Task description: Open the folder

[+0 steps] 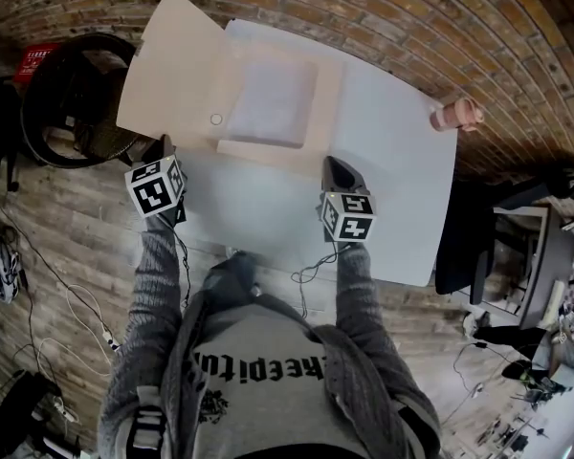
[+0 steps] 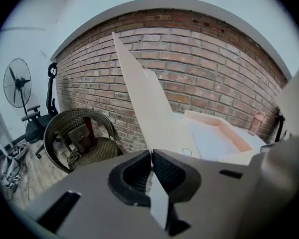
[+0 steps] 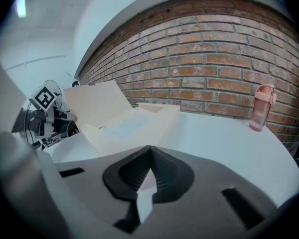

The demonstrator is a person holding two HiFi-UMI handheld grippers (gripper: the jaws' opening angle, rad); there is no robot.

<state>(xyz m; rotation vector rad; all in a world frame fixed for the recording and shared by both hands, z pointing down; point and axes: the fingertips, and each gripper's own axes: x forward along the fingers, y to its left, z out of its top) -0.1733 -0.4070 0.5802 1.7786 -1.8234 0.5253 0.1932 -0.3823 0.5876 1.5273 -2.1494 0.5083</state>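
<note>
Our left gripper [image 2: 152,154] grips the cover [image 1: 172,60], upper left — right gripper [image 3: 149,152] clamps the folder [image 1: 329,98] edge; we should lower the cover slowly.

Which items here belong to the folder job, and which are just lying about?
In the job:
- folder, on the table
- cover, swung open to the left
- left claw, shut on the cover
- right claw, shut on the folder's near edge

Lying about:
- bottle, pink, at the table's far right
- wicker chair
- fan
</note>
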